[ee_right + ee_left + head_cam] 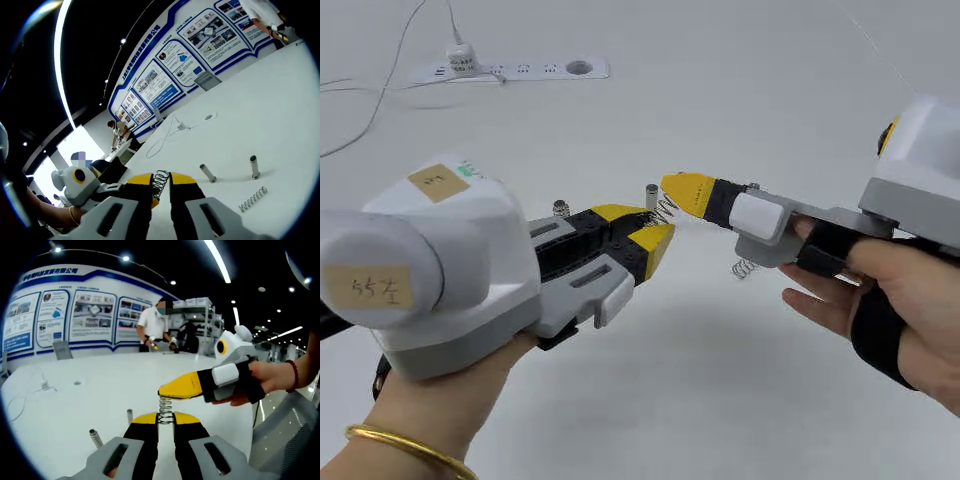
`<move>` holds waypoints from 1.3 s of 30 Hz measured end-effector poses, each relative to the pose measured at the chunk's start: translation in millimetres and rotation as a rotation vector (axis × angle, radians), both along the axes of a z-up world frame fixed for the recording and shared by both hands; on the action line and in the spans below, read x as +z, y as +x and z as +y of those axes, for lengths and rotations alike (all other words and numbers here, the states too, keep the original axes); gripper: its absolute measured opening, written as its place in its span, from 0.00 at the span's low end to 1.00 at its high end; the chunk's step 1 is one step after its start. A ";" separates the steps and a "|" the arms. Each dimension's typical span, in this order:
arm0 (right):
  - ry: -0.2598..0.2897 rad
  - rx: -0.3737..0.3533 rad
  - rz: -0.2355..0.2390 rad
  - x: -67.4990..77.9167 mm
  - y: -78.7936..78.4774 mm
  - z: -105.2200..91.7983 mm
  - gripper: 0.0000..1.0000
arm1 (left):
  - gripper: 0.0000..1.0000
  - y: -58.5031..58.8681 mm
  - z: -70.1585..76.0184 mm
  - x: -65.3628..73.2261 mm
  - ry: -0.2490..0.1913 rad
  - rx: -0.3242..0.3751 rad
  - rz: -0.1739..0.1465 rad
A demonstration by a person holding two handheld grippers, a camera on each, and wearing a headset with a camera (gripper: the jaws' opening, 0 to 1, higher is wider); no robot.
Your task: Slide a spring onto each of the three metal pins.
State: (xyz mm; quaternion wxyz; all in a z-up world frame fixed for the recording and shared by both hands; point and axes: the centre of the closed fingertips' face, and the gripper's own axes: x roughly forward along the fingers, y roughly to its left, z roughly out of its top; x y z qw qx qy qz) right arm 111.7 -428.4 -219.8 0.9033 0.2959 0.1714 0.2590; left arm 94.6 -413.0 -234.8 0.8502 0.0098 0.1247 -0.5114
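White table (720, 400) bears pins (254, 167), a power strip (520, 70); perhaps posters (95, 315) behind.

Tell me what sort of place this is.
Probably an exhibition or showroom hall: illustrated, blue-trimmed display boards stand in the background, long strip lights run overhead in the dark, and the work sits on a broad white table.

Loose spring (744, 268) lies on table (720, 100), before the pins (651, 193)

A tan sticker (367, 287) on the left hand-held gripper (650, 228) reads "55".
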 end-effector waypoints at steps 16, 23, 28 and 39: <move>-0.163 0.046 -0.123 7.7 0.3 11.9 0.12 | 0.13 0.6 4.6 -10.7 0.052 0.024 0.050; -0.225 0.025 -0.168 11.8 11.9 5.7 0.11 | 0.23 1.6 11.4 -16.2 0.086 0.043 0.048; -0.275 0.013 -0.198 13.6 23.2 1.5 0.11 | 0.35 2.9 18.9 -23.6 0.124 0.069 0.047; -0.352 -0.012 -0.238 11.0 48.9 -9.3 0.11 | 0.53 6.9 34.2 -30.5 0.162 0.116 0.042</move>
